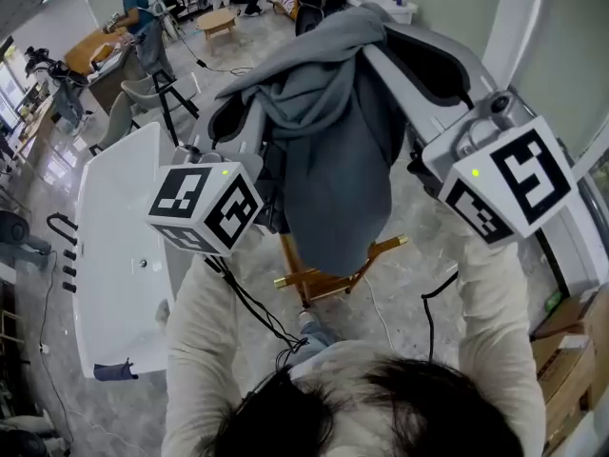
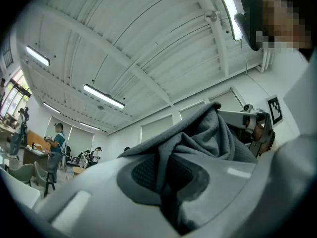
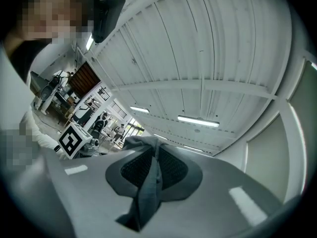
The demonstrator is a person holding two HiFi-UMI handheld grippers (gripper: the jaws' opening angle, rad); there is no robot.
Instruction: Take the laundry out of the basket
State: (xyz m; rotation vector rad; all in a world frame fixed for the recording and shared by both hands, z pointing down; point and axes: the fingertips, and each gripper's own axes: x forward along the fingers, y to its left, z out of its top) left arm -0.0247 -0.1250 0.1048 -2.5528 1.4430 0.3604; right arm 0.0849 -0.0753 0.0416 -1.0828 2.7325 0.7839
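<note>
A grey hooded garment (image 1: 333, 160) hangs lifted in front of me, pinched at its top by both grippers. My left gripper (image 1: 255, 112) is shut on one fold of it, and the cloth (image 2: 198, 143) bunches between its pads (image 2: 143, 175). My right gripper (image 1: 381, 50) is shut on another fold, with a strip of the cloth (image 3: 148, 182) running down between its pads (image 3: 171, 170). Both grippers point upward toward the ceiling. Below the hanging garment a wooden frame (image 1: 328, 279) shows on the floor; the garment hides whatever it carries.
A white table (image 1: 119, 255) stands at the left with a dark cloth (image 1: 114, 369) at its near corner. A tripod (image 1: 171, 93) and chairs stand beyond it, and a person (image 1: 133, 8) works at the back. Cardboard boxes (image 1: 571, 350) sit at the right.
</note>
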